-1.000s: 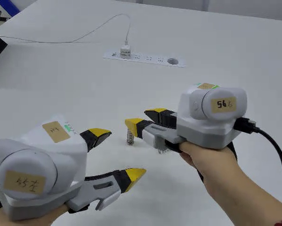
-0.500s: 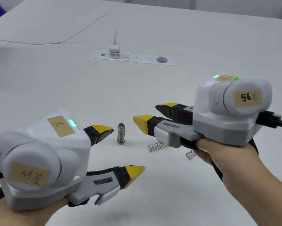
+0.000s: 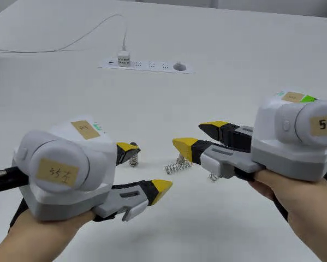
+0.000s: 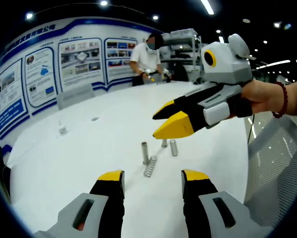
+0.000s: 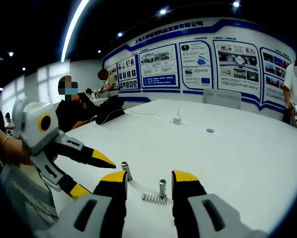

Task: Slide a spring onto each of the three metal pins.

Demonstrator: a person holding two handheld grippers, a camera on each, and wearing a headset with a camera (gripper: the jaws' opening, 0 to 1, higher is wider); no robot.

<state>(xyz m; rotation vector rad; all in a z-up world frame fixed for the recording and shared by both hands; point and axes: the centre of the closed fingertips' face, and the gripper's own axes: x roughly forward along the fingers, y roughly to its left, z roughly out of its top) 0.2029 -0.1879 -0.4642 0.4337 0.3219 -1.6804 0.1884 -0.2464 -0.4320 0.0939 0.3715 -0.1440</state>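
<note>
Your left gripper (image 3: 144, 168), at the lower left of the head view, has its jaws spread with nothing between them. Your right gripper (image 3: 197, 136), at the right, is likewise released and empty. Between the two, at frame centre on the white table (image 3: 234, 65), a loose spring (image 3: 177, 166) lies on its side at the foot of a bare pin (image 5: 162, 188). Left of it, just beside your left gripper's upper jaw tip, a sprung pin (image 3: 133, 155) stands upright. A power strip (image 3: 147, 65) lies near the top.

Pins (image 4: 145, 150) and a loose spring (image 4: 150, 166) obstruct the table (image 4: 84, 148) centre.
</note>
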